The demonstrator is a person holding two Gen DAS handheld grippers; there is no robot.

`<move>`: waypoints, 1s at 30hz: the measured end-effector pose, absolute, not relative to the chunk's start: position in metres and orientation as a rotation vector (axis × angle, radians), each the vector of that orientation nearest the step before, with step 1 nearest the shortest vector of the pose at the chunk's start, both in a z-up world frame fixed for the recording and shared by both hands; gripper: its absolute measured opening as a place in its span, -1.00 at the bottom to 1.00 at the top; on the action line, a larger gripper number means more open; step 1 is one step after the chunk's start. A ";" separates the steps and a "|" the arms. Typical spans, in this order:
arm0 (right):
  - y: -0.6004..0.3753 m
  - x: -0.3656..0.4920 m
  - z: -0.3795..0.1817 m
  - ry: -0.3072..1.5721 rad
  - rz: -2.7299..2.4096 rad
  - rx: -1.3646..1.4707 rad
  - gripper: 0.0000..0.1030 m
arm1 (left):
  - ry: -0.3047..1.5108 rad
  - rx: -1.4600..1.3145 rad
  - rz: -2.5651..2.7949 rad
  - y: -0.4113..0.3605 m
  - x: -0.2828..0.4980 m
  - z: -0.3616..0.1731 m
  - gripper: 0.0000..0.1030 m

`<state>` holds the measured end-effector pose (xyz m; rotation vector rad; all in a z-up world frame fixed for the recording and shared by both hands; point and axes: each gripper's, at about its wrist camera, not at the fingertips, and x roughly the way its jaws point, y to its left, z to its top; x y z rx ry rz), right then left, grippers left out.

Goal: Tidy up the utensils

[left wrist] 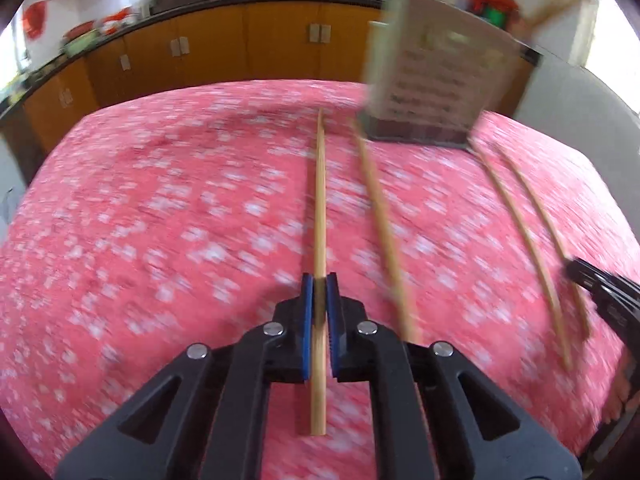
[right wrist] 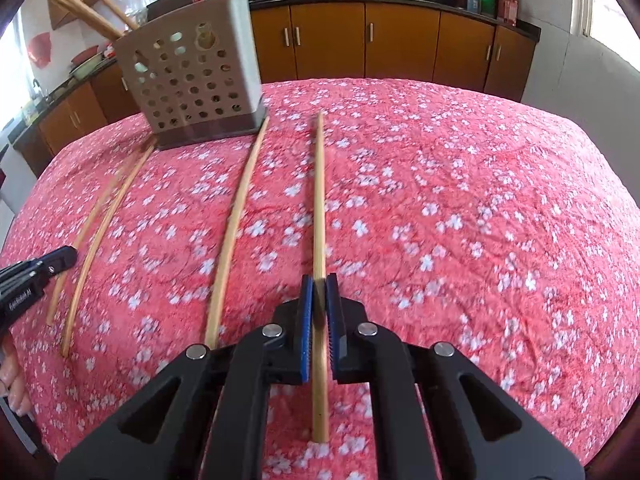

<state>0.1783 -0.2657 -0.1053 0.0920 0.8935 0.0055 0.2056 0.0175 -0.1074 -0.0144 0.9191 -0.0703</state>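
Note:
Four wooden chopsticks lie lengthwise on the pink floral tablecloth (left wrist: 160, 220). My left gripper (left wrist: 320, 280) is shut on the leftmost chopstick (left wrist: 320, 200), which runs between its blue pads. My right gripper (right wrist: 320, 280) is shut on the rightmost chopstick (right wrist: 319, 200) in the same way. Between them lie two loose chopsticks (right wrist: 236, 216) (right wrist: 100, 232). A grey perforated utensil holder (right wrist: 192, 76) stands at the far end of the table with several chopsticks in it; it is blurred in the left wrist view (left wrist: 432, 72). Each view shows the other gripper at its edge (left wrist: 580, 272) (right wrist: 64, 258).
Brown kitchen cabinets (right wrist: 400, 40) under a dark counter with pans run behind the table. The tablecloth (right wrist: 480, 220) falls away at the table's curved edges. A person's fingers (right wrist: 12, 380) show at the lower left of the right wrist view.

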 end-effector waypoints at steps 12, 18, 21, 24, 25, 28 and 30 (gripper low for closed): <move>-0.290 0.224 -0.107 0.861 -0.077 0.090 -0.85 | 0.886 -0.030 0.038 0.062 0.241 -0.108 -0.77; -0.289 0.228 -0.108 0.861 -0.074 0.097 -0.85 | 0.887 -0.028 0.038 0.064 0.244 -0.109 -0.77; -0.290 0.228 -0.108 0.861 -0.072 0.102 -0.84 | 0.886 -0.028 0.039 0.065 0.244 -0.109 -0.77; -0.292 0.223 -0.108 0.859 -0.070 0.107 -0.84 | 0.886 -0.030 0.038 0.065 0.244 -0.109 -0.77; -0.293 0.222 -0.108 0.859 -0.070 0.108 -0.84 | 0.886 -0.031 0.037 0.065 0.244 -0.109 -0.77; -0.294 0.222 -0.108 0.859 -0.068 0.111 -0.84 | 0.886 -0.030 0.038 0.062 0.241 -0.108 -0.77; -0.294 0.221 -0.108 0.859 -0.069 0.112 -0.84 | 0.886 -0.029 0.038 0.063 0.241 -0.109 -0.77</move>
